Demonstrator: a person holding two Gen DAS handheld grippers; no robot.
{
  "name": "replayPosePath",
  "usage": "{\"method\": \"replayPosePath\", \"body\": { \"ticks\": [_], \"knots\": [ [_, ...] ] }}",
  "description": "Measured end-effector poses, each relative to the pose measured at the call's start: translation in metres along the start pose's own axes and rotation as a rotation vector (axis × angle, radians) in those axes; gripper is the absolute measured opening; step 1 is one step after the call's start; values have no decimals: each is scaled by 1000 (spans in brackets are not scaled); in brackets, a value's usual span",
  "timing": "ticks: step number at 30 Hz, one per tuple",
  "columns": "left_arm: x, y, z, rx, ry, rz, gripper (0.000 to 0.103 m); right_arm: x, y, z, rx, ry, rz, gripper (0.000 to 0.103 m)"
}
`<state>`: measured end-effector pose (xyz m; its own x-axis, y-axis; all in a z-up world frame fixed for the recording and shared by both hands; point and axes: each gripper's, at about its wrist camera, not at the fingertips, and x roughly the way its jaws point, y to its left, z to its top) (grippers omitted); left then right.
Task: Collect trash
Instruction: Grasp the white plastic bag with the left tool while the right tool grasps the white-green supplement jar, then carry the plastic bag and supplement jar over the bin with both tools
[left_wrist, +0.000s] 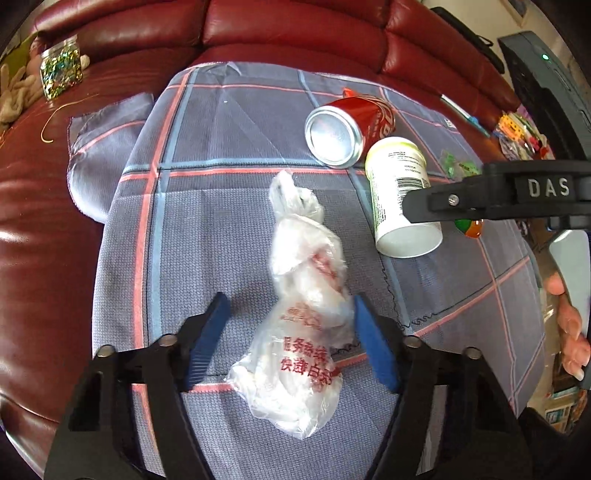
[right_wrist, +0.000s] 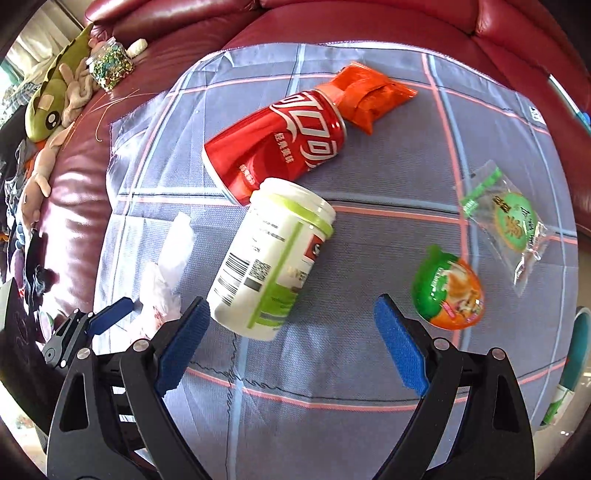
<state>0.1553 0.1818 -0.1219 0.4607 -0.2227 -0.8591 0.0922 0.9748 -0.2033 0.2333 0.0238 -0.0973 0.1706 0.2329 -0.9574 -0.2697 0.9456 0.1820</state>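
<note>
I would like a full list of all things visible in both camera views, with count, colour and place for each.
plastic bag: 1, clear white with red print, on the cloth between the left claw's pads
soda can: 1, red, lying on the cloth
orange packet: 1, at the can's far end
white bottle: 1, white and green, lying beside the can
jelly cup: 1, green and orange, right of the bottle
clear wrapper: 1, green print, far right
checked cloth: 1, grey-blue, on the sofa
sofa: 1, dark red
glitter jar: 1, far left
plush toys: several, far left
left claw: 1, open
right claw: 1, open
</note>
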Motion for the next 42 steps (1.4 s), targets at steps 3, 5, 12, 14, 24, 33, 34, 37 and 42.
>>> {"method": "replayPosePath", "body": {
  "ticks": [3, 5, 12, 14, 24, 33, 34, 37, 42],
  "knots": [
    [2, 3, 5, -5, 6, -23, 35, 10, 5, 10, 11, 4, 17, 86],
    [3, 5, 5, -4, 1, -25, 35, 14, 5, 16, 21, 4, 27, 86],
    [7, 4, 9, -7, 0, -3, 37, 34, 11, 25, 8, 32, 49, 59],
    [8, 3, 9, -7, -4, 3, 36, 33, 12, 23, -5, 19, 50, 57],
    [-10, -17, 9, 2, -35, -17, 33, -9, -22, 2, 16, -50, 70, 54],
    [-28, -92, 23, 114, -63, -75, 33, -57, -78, -23, 86, -128, 93, 54],
    [-29, -104, 25, 133, -66, -80, 33, -64, -87, -27, 97, -143, 94, 54],
    [-34, -139, 30, 185, -66, -115, 33, -85, -113, -37, 130, -185, 93, 54],
    [-32, -205, 38, 272, -54, -195, 33, -123, -174, -60, 207, -254, 78, 54]
  ]
}}
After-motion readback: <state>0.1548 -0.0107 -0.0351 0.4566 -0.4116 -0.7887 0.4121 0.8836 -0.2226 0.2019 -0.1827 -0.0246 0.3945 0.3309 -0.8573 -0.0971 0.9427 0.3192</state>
